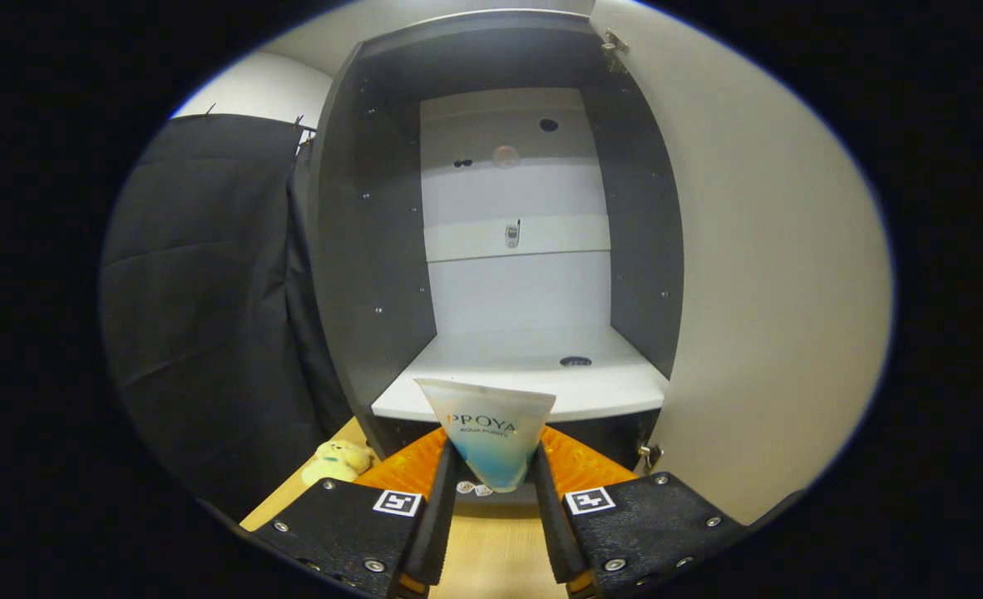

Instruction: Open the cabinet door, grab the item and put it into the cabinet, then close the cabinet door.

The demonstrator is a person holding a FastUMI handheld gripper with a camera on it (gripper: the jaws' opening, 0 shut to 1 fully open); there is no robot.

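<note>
My gripper is shut on a white and blue tube that stands up between the two fingers, its flat wide end on top. The tube is held just in front of the open cabinet, whose dark side walls frame a white shelf floor right beyond the tube's top. The cabinet door is swung wide open to the right of the fingers, showing its pale inner face.
A wooden table top lies below the fingers. A small yellow plush toy sits on it left of the fingers, at the cabinet's foot. Black cloth hangs to the left of the cabinet.
</note>
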